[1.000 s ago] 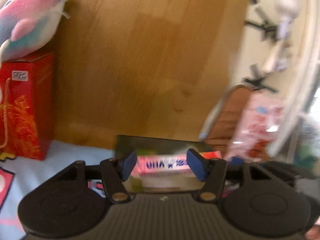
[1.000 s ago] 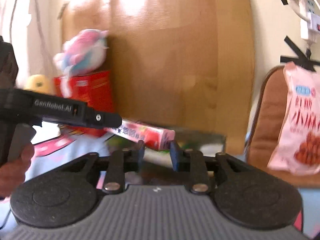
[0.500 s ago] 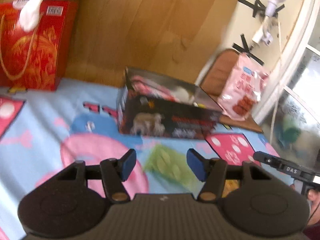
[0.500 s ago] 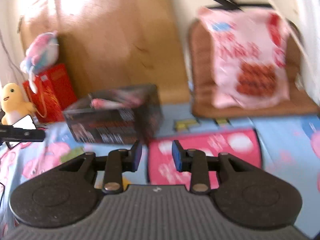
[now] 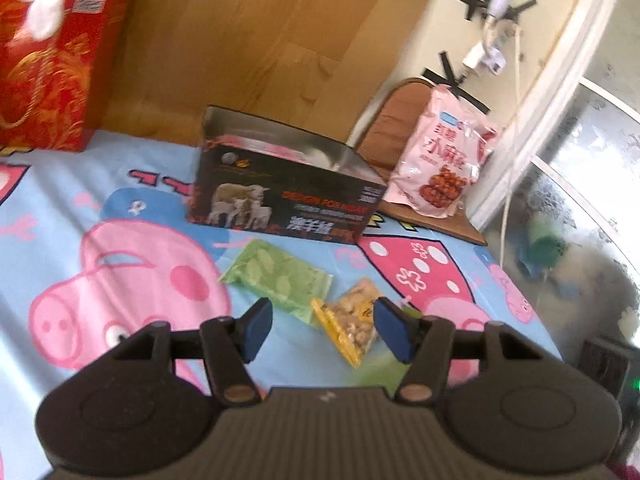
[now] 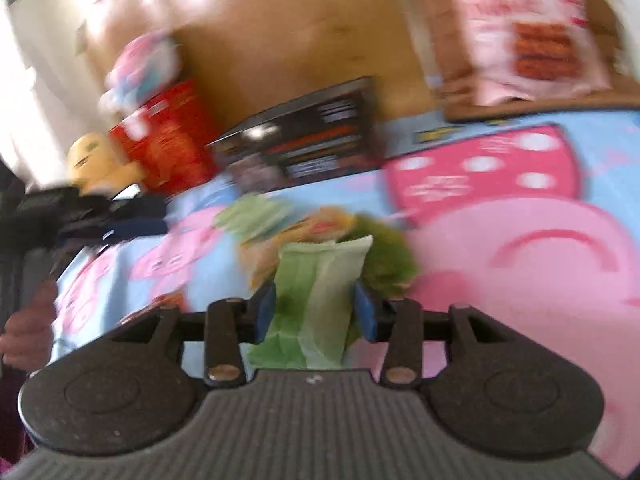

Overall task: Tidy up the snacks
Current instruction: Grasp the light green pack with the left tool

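A pale green snack packet (image 6: 320, 280) is seen between the right gripper (image 6: 316, 312) fingers, whose jaws have just been opening; contact cannot be told through blur. The left gripper (image 5: 322, 330) is held open above a yellow nut packet (image 5: 354, 320) lying on the cartoon bedsheet (image 5: 80, 208), near the black box (image 5: 280, 196).

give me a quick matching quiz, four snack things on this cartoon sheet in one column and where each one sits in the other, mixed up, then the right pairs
Things:
1. black box
2. pink snack bag
3. yellow snack packet
4. red gift box

Places:
A. far left, against the wooden board
B. just ahead of the left tongs, beside a green packet
C. middle of the sheet, top open
D. propped on the brown cushion at the right

Pairs: 1-C, 2-D, 3-B, 4-A
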The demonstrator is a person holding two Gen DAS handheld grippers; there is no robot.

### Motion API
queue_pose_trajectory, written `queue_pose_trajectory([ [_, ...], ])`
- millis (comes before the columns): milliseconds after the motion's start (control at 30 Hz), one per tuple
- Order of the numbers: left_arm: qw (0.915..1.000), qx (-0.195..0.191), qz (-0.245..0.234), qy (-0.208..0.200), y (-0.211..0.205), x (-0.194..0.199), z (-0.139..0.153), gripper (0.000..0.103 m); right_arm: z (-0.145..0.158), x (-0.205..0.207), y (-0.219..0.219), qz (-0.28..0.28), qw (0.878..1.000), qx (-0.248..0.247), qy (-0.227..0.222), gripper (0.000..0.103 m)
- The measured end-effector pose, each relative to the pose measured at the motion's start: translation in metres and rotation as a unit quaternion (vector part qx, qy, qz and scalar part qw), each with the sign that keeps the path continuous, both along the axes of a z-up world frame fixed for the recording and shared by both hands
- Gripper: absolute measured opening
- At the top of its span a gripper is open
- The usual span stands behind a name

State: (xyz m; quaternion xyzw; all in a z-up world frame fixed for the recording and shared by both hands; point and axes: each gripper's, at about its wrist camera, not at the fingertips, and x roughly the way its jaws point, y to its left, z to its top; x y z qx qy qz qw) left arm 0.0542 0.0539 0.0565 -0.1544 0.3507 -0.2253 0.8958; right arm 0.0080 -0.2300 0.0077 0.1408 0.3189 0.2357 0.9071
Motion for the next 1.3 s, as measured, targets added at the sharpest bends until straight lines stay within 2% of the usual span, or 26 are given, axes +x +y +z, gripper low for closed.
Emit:
queue_pose_trajectory([
  [67,0.9999,-0.002,0.016,0.002,0.010,-0.004,0.000,0.057,-0.005,0.004,0.028,0.072,0.997,0.019,0.026,0.045],
  [200,0.9989,-0.005,0.045,0.004,0.036,-0.014,-0.001,0.057,0.007,-0.003,0.053,0.105,0.994,-0.018,-0.025,0.046],
  [333,0.9979,-0.024,0.056,0.020,0.050,-0.005,-0.006,0.057,0.021,0.007,0.033,0.084,0.995,-0.010,-0.050,0.046],
  [433,0.9975,-0.039,0.052,0.026,0.050,0.009,-0.008,0.057,0.029,0.026,0.017,0.049,0.998,-0.006,-0.046,0.046],
  [567,0.9984,-0.023,0.046,0.021,0.042,0.035,-0.006,0.057,0.030,0.056,0.007,0.021,0.999,-0.006,-0.026,0.047],
  [667,0.9992,-0.002,0.037,0.017,0.030,0.059,-0.006,0.057,0.031,0.067,0.006,0.040,0.999,-0.003,-0.020,0.047],
  [800,0.9993,0.020,0.025,0.022,0.014,0.091,-0.015,0.057,0.031,0.074,0.038,0.091,0.995,-0.039,-0.030,0.046],
  [900,0.9987,0.029,0.013,0.039,0.004,0.107,-0.027,0.056,0.018,0.087,0.053,0.110,0.992,-0.067,-0.013,0.046],
  [967,0.9978,0.023,-0.007,0.062,0.000,0.108,-0.036,0.049,0.011,0.088,0.057,0.133,0.988,-0.077,0.008,0.047],
  [1033,0.9969,0.009,-0.024,0.074,-0.001,0.098,-0.042,0.049,0.013,0.078,0.057,0.159,0.983,-0.095,0.006,0.047],
  [1100,0.9975,0.008,-0.023,0.067,0.000,0.085,-0.041,0.049,0.018,0.067,0.053,0.172,0.981,-0.092,0.014,0.047],
  [1233,0.9985,-0.005,0.005,0.054,0.013,0.084,-0.032,0.054,0.028,0.058,0.049,0.149,0.986,-0.080,-0.010,0.047],
  [1300,0.9982,-0.001,0.018,0.057,0.015,0.091,-0.030,0.054,0.032,0.060,0.056,0.137,0.985,-0.095,-0.036,0.047],
])
